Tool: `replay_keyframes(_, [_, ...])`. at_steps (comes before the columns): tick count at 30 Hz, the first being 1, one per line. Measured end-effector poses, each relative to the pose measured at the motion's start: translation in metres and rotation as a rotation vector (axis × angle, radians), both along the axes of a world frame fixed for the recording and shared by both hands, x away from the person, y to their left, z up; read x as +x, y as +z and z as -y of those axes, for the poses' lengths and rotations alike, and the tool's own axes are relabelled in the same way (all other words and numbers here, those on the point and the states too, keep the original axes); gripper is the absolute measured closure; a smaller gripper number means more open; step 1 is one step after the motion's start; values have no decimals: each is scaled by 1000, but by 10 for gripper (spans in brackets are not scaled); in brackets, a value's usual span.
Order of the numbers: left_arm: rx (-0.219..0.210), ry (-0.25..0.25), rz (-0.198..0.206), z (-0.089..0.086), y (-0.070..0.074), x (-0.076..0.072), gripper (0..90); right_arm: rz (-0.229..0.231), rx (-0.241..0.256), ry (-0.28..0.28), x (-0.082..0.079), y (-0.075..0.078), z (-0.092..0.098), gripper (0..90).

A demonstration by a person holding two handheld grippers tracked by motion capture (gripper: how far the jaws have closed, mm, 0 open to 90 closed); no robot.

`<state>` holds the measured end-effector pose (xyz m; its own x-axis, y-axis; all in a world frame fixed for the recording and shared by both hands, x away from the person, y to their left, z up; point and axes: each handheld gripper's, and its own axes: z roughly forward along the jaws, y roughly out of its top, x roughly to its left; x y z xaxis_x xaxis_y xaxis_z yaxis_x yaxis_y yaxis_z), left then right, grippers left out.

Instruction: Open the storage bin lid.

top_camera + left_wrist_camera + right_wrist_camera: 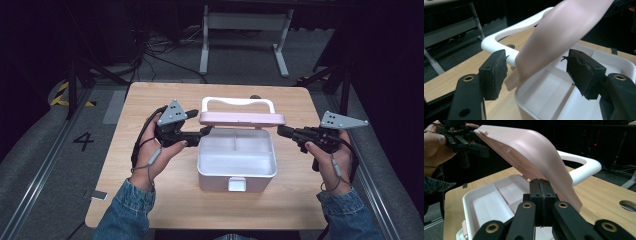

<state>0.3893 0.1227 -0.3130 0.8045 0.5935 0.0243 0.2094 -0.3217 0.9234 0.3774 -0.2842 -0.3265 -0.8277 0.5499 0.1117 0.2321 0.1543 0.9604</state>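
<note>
High view: white box (237, 165) sits mid-surface (150, 200), long axis left-right, latch toward the person; pink lid (242, 118) raised at the rear.
Left gripper view: left gripper (536, 75) fingers spread, flanking the lid's end, no contact.
Right gripper view: right gripper (541, 202) fingers pressed together, empty, beside the lid. Suggest: support both ends, swing evenly about the rear hinge.

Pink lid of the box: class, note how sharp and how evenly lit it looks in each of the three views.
High view: the pink lid is small but crisp, evenly lit against a dark room. Left gripper view: it is soft and out of focus, with a pale sheen, while the left gripper pads look sharper. Right gripper view: it is clear, with a gentle highlight along its curve above the right gripper.
</note>
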Motion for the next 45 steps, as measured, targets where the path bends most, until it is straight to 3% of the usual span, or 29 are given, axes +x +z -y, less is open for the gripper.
replay_keyframes(14, [-40, 9, 44, 12, 11, 12, 372, -6, 6, -12, 4, -1, 4, 900])
replay_keyframes(20, [-14, -4, 52, 14, 13, 17, 511, -11, 6, -20, 3, -1, 6, 900])
replay_keyframes(24, [-25, -14, 51, 16, 13, 18, 615, -4, 5, -29, -2, 0, 10, 900])
replay_keyframes(35, [-38, -14, 48, 16, 14, 26, 629, 5, 9, -72, -9, 2, 26, 899])
replay_keyframes(45, [-57, 29, 30, 18, 17, 42, 631, 4, 15, -99, -10, 2, 37, 896])
